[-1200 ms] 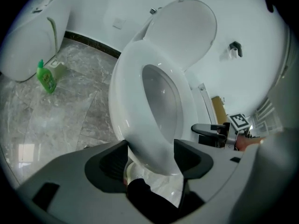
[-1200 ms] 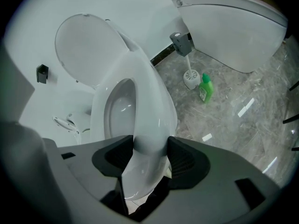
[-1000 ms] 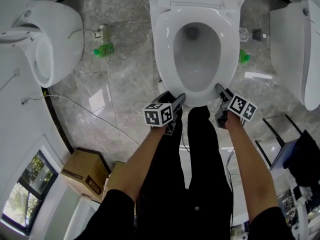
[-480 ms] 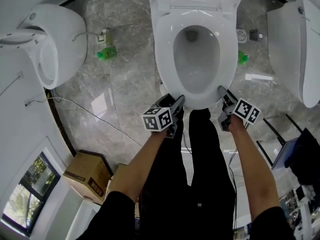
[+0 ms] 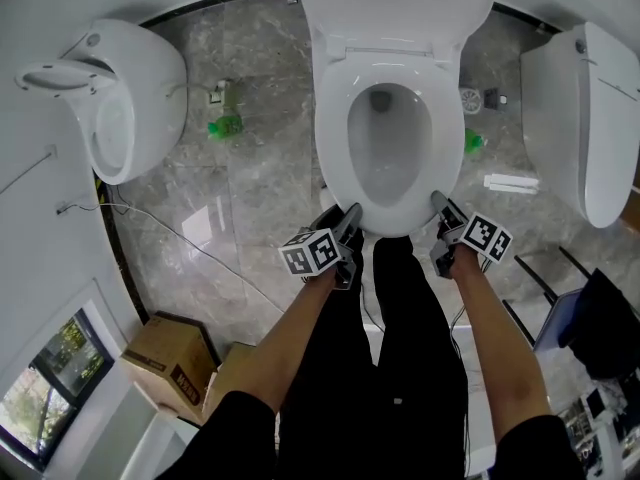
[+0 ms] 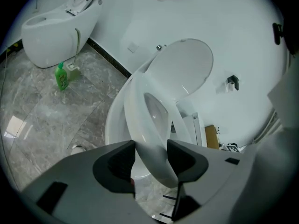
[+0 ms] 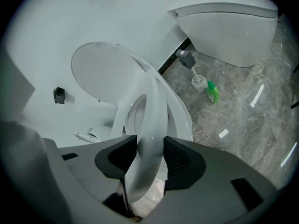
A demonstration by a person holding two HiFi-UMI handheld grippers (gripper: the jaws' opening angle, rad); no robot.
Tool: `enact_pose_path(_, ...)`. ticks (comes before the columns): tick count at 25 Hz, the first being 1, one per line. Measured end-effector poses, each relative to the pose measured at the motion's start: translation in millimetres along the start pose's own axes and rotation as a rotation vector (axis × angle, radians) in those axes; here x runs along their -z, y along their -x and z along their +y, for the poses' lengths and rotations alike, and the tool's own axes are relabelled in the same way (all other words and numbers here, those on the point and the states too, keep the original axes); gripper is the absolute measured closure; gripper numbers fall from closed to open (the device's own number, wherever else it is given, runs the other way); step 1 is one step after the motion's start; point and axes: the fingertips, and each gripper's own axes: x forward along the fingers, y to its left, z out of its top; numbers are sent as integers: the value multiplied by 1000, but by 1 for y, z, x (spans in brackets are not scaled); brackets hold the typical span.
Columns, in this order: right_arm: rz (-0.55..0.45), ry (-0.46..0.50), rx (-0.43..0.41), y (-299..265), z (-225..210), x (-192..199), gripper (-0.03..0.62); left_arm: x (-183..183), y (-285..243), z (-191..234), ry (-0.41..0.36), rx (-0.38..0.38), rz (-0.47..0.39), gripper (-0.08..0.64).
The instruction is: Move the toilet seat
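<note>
The white toilet seat (image 5: 332, 148) rings the bowl of the middle toilet, with the lid (image 5: 395, 3) standing up behind it. My left gripper (image 5: 350, 216) is at the seat's front left rim and my right gripper (image 5: 440, 206) at its front right. In the left gripper view the seat (image 6: 140, 120) runs between the jaws of the left gripper (image 6: 152, 155), tilted up off the bowl. The jaws are closing, with the pads against the rim. In the right gripper view the seat (image 7: 152, 120) fills the gap of the right gripper (image 7: 150, 157), whose jaws are also closing on it.
A second toilet (image 5: 120, 98) stands at the left and a third (image 5: 575, 118) at the right. Green bottles (image 5: 228, 126) (image 5: 473, 140) and a toilet brush (image 5: 470, 98) sit on the marble floor. A cable (image 5: 190, 238) and cardboard box (image 5: 165, 353) lie at the lower left. The person's black trousers (image 5: 400, 318) are below the bowl.
Both grippers have stayed at the seat's front rim. The head view has drawn back a little, so the toilet looks smaller and sits higher in the frame.
</note>
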Motion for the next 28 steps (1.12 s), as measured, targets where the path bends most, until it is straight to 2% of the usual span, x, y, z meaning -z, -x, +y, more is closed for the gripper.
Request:
enact_pose_path(8, 4, 16, -65, 25, 36, -12, 393, -25, 26, -35, -12, 39, -37, 333)
enact_pose_path(14, -47, -34, -85, 38, 60, -24, 393, -45, 41, -55, -10, 67, -32, 319)
enact_pose_path(20, -79, -45, -67, 50, 76, -35, 391, -57, 51, -70, 26, 50, 14, 318)
enact_pose_path(23, -73, -49, -51, 51, 85, -43, 390, -66, 52, -76, 40, 74, 23, 318)
enact_pose_path(28, -122, -100, -23, 58, 100, -52, 391, -82, 63, -95, 32, 120, 52, 313)
